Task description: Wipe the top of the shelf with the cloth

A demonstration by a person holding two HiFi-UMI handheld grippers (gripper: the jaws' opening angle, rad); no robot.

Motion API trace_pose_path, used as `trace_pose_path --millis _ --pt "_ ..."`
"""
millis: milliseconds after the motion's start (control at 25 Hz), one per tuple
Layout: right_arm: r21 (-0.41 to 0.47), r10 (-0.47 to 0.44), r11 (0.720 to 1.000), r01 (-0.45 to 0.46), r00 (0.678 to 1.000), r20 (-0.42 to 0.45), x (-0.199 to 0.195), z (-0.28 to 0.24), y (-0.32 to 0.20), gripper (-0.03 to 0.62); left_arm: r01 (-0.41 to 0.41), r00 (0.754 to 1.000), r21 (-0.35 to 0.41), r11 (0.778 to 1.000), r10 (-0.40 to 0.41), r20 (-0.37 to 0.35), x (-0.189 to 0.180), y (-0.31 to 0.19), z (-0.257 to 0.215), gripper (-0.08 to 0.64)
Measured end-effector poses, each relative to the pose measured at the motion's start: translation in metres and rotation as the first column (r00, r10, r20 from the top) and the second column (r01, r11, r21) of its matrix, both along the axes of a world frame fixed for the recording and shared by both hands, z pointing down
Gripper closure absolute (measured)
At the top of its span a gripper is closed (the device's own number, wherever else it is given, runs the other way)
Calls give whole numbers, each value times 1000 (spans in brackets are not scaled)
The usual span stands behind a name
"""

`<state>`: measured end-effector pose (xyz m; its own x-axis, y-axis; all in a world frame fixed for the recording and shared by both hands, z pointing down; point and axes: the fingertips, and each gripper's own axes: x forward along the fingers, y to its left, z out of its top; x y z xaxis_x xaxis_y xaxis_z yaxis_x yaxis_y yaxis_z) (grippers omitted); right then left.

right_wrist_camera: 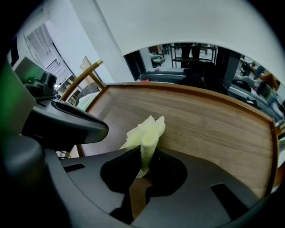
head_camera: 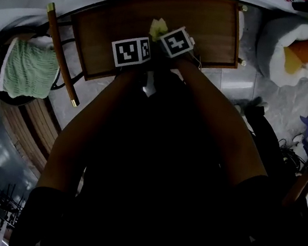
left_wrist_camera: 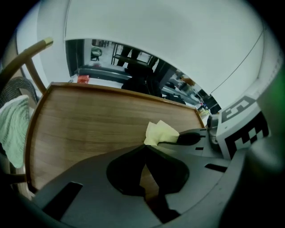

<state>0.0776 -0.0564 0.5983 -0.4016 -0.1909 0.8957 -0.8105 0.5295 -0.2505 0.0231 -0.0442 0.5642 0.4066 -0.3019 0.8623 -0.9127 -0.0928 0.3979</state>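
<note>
The shelf's brown wooden top (head_camera: 202,29) lies straight ahead with both grippers over its front edge. My right gripper (right_wrist_camera: 143,153) is shut on a pale yellow cloth (right_wrist_camera: 146,131); the cloth (head_camera: 158,28) sticks up out of the jaws just above the wood. In the left gripper view the cloth (left_wrist_camera: 161,132) shows at the tip of the right gripper's dark finger (left_wrist_camera: 189,138). My left gripper (left_wrist_camera: 144,148) sits close beside it on the left, shut with nothing between its jaws. Both marker cubes (head_camera: 131,51) show in the head view.
A wooden chair (head_camera: 61,54) with a green towel (head_camera: 30,69) on its seat stands left of the shelf. A white and orange cushion (head_camera: 299,49) lies on the tiled floor to the right. A white wall (left_wrist_camera: 178,35) rises behind the shelf.
</note>
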Motion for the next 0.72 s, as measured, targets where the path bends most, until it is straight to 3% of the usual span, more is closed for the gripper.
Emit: trace_pose_path --millis 320,720 --pt "28 40 999 -39 998 -41 68 -4 -6 546 -25 998 17 1000 26 -55 66 -4 -5 549" --pt "49 101 994 -97 990 -95 146 -9 -13 546 -35 995 9 999 36 -92 123 -3 -3 549"
